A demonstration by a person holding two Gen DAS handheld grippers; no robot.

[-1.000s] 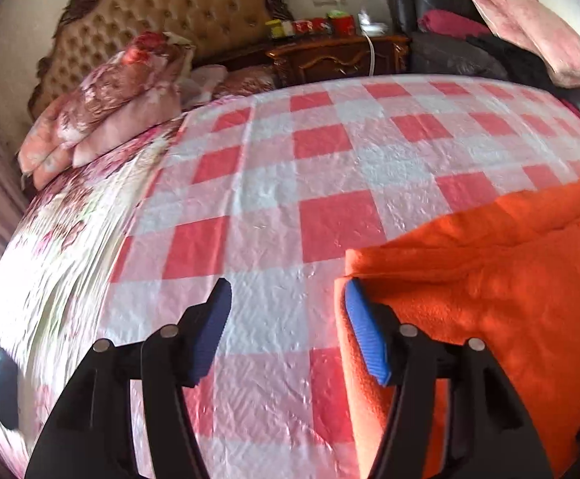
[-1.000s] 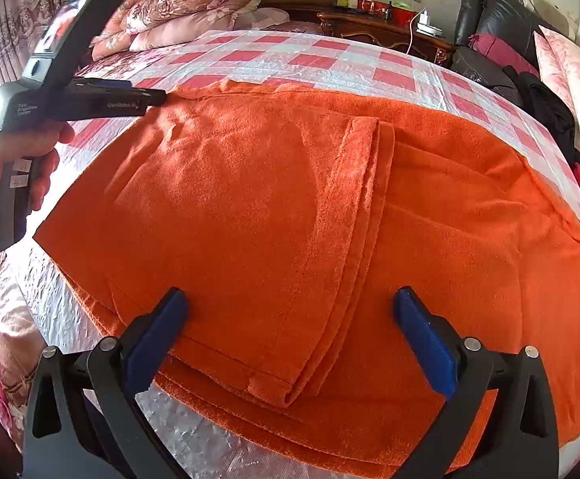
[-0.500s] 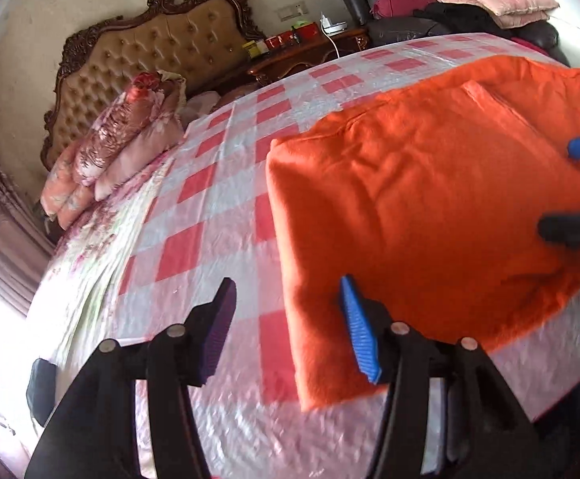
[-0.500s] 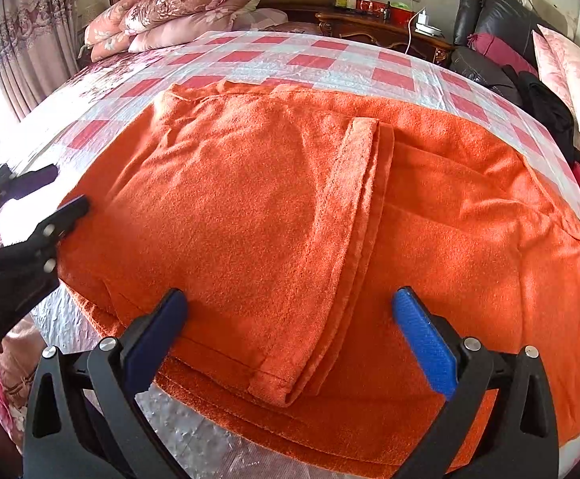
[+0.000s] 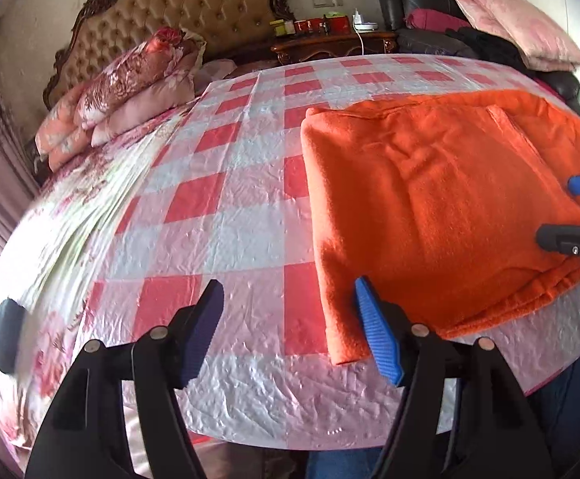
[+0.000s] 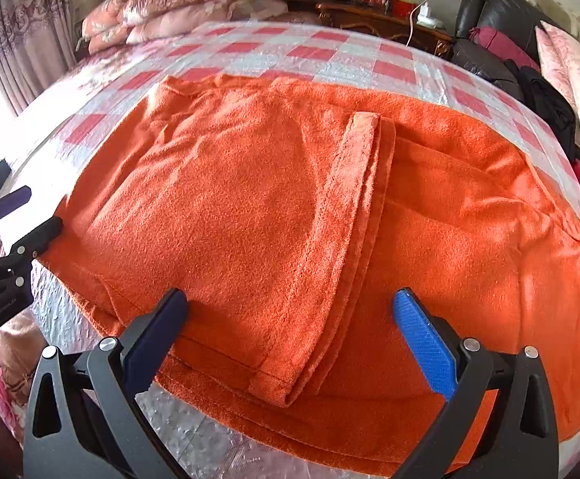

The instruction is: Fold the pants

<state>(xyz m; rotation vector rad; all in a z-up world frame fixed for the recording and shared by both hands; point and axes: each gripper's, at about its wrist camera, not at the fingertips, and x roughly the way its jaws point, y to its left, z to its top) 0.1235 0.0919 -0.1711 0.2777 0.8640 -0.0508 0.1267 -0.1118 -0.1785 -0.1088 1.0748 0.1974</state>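
Observation:
Orange fleece pants (image 5: 429, 207) lie flat on the red-and-white checked cover (image 5: 226, 239), folded over with a hem band (image 6: 353, 215) running down the middle. My left gripper (image 5: 288, 299) hovers at the pants' near left corner. Its jaws are opening, with only checked cover between them, and the right pad (image 5: 373, 327) stands just beside the corner. My right gripper (image 6: 290, 299) stands open over the near edge of the pants (image 6: 250, 207), with the folded hem between its fingers and untouched. Each gripper shows in the other's view: right gripper (image 5: 577, 215), left gripper (image 6: 14, 219).
Folded floral quilts (image 5: 130, 84) are stacked against a tufted headboard (image 5: 194, 8). A wooden nightstand (image 5: 329, 44) with small items stands behind. A black sofa (image 6: 501, 20) with pink cushions lines the right side. Curtains (image 6: 30, 40) hang at the left. The bed's near edge (image 5: 329, 435) is close below.
My left gripper has drawn back from the pants' far left corner to their near left corner, and its jaws stand wider. The right gripper has held still over the near edge.

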